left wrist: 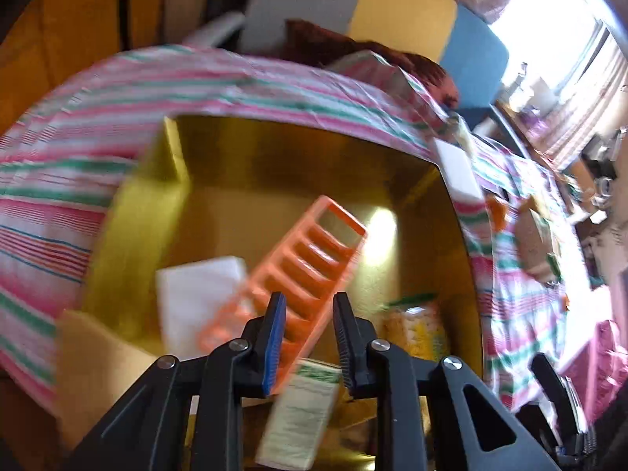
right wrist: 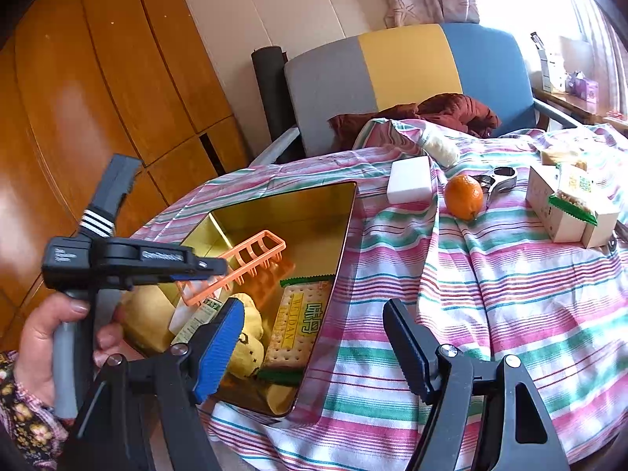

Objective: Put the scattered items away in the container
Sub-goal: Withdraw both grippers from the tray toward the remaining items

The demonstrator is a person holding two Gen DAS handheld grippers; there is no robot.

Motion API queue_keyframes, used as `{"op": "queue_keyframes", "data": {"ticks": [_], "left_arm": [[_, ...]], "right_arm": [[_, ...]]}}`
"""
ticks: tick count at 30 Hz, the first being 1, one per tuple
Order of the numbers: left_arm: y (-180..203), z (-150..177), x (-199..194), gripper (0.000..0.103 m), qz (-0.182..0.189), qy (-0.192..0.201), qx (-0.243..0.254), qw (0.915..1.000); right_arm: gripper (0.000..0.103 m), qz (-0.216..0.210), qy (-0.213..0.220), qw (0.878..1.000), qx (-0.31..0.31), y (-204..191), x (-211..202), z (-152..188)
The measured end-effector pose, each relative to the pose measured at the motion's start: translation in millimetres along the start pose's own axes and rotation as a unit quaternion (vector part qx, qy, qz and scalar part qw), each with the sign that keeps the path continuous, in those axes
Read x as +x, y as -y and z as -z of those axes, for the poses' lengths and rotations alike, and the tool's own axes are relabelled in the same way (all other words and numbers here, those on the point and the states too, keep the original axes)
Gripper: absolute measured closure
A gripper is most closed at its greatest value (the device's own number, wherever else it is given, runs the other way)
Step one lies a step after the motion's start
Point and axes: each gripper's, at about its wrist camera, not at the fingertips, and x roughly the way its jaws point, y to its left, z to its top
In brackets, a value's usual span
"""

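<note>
We see the gold tin on the striped cloth covering the bench, already holding an orange plastic rack, a cracker packet, a white block, a yellow plush toy and a slim green-printed box. Our left tool hangs over the tin; its jaws stand a little apart, with the rack showing between them, but no pad seems to press on it, so we judge it carries nothing. Our right tool sits at the tin's near edge, jaws wide and bare.

Still outside the tin are a white sponge block just beside its far corner, an orange, a metal clip, a white carton with a green snack packet on it, and a wrapped snack further back.

The rack lies tilted across the other items; further pieces may catch on it. The orange could roll on the rumpled cloth if nudged, and tugging the cloth would shift the tin.
</note>
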Motion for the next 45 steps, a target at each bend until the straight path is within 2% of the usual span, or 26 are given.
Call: {"op": "queue_keyframes", "data": {"ticks": [2, 7, 9, 11, 12, 14, 18, 19, 22, 24, 26, 30, 34, 39, 45], "left_arm": [[-4, 1, -6, 0.055, -0.035, 0.007, 0.008, 0.9993], [-21, 12, -5, 0.052, -0.012, -0.03, -0.03, 0.999], [-22, 16, 1, 0.052, -0.004, -0.041, -0.045, 0.9981], [-18, 17, 6, 0.052, 0.003, -0.041, -0.04, 0.9984], [-14, 17, 5, 0.057, 0.001, -0.033, -0.034, 0.9989], [-8, 13, 2, 0.084, 0.008, -0.015, -0.023, 0.9996], [5, -5, 0, 0.085, 0.036, 0.008, -0.016, 0.9992], [8, -10, 2, 0.08, 0.026, 0.014, -0.007, 0.9995], [13, -20, 8, 0.078, -0.015, 0.01, 0.001, 0.9998], [8, -21, 5, 0.071, -0.001, 0.013, -0.028, 0.9995], [2, -16, 2, 0.069, 0.015, 0.016, -0.049, 0.9986], [5, -3, -3, 0.069, 0.0, 0.017, -0.046, 0.9988], [19, 12, -11, 0.069, 0.025, 0.031, -0.03, 0.9988], [57, 25, -15, 0.069, 0.042, 0.036, 0.024, 0.9982], [98, 38, -28, 0.069, 0.106, 0.06, 0.064, 0.9905]], "right_arm": [[0.028, -0.002, -0.002, 1.0, 0.008, 3, 1, 0], [0.028, -0.011, -0.013, 1.0, 0.015, 2, 7, 2], [0.028, -0.012, -0.011, 1.0, 0.01, 0, 6, 2], [0.028, -0.01, -0.008, 1.0, 0.008, 0, 5, 2], [0.028, -0.01, -0.008, 1.0, 0.008, 0, 5, 2], [0.028, -0.007, -0.008, 1.0, 0.009, 1, 5, 2], [0.028, -0.003, -0.007, 1.0, 0.01, 2, 4, 2], [0.028, -0.003, -0.007, 1.0, 0.01, 1, 4, 2], [0.028, -0.006, -0.005, 1.0, 0.005, 0, 2, 2], [0.028, -0.002, -0.001, 1.0, 0.002, 0, -1, 2], [0.028, 0.0, 0.001, 1.0, 0.01, 4, -1, 2], [0.028, -0.004, -0.009, 0.999, 0.031, 11, 3, 3], [0.027, 0.004, -0.008, 0.999, 0.031, 13, 3, 3], [0.027, 0.01, -0.001, 0.999, 0.037, 19, 0, 2], [0.027, 0.035, 0.014, 0.998, 0.058, 43, -11, 0]]}}
